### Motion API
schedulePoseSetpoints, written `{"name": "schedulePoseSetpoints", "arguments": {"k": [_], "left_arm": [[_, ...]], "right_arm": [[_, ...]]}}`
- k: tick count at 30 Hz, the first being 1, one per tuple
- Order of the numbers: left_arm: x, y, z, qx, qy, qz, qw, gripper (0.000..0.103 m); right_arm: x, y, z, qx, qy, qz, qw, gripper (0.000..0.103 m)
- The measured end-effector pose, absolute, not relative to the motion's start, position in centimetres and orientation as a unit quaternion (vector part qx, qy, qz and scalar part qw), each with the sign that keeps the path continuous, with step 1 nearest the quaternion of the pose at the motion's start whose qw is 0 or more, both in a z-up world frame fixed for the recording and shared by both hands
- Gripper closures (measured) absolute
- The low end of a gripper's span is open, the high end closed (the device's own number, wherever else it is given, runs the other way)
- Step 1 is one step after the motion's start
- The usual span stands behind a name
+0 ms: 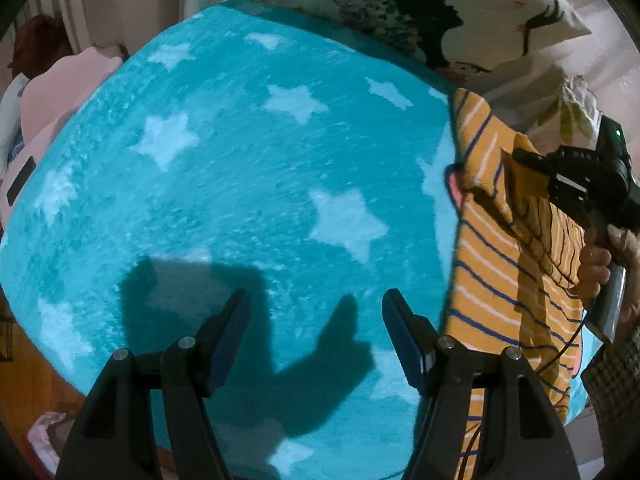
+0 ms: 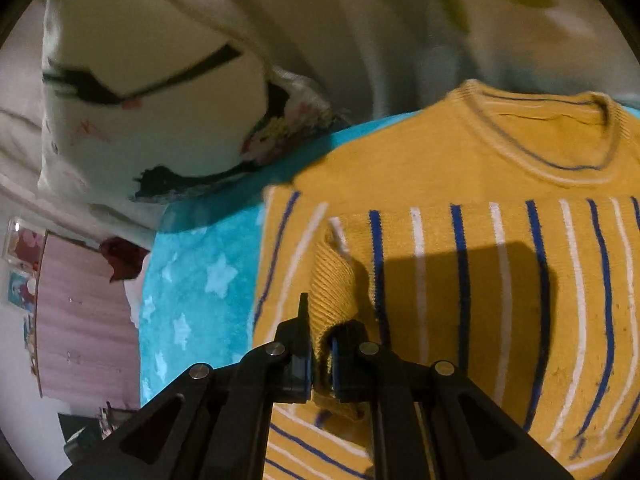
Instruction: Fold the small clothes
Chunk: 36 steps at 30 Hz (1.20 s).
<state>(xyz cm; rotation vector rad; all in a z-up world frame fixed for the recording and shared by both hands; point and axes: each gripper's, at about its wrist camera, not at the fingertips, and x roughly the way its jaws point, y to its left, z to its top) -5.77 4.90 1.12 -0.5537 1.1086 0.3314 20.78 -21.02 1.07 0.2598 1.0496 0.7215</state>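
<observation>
While the left gripper (image 1: 316,336) hangs with its jaws spread wide and nothing between them, a broad stretch of teal star-print blanket (image 1: 240,168) lies bare ahead of it, crossed only by the tool's shadow. The blanket's left edge drops off toward a wooden floor (image 1: 36,376) and a pink cushion (image 1: 68,88); its far edge meets a printed pillow (image 1: 420,28). At the blanket's right side the yellow striped sweater (image 1: 492,248) hangs lifted, its left edge falling straight down over the teal. In the right wrist view the right gripper (image 2: 320,360) is clenched on a ribbed fold of that sweater (image 2: 480,280), whose round collar (image 2: 540,140) sits at the far end. Teal blanket (image 2: 192,280) lies bare to the sweater's left.
</observation>
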Motion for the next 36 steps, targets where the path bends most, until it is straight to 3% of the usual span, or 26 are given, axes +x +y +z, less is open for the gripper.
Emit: {"name": "schedulePoseSetpoints", "arguments": {"k": [3,8,11,19,36], "left_arm": [[-5.7,5.1,0.8,-0.261,0.521,0.151,0.799,0.036],[-4.8,4.9,0.6,-0.259,0.524,0.137,0.800,0.036],[-4.2,4.5,0.5,-0.253,0.527,0.126,0.801,0.036],[-2.0,2.5,0.8,-0.241,0.527,0.083,0.811,0.036],[-0.6,-3.3,-0.5,-0.244,0.535,0.053,0.807,0.033]], "right_arm": [[21.1,-18.6,0.7,0.096,0.492,0.332,0.799,0.091],[20.5,-16.7,1.4,0.073,0.483,0.343,0.802,0.065],[19.3,-14.6,3.0,0.035,0.464,0.368,0.805,0.060],[16.0,-18.1,2.9,-0.005,0.458,0.348,0.818,0.059],[3.7,-45.8,-4.4,-0.137,0.528,0.204,0.813,0.059]]}}
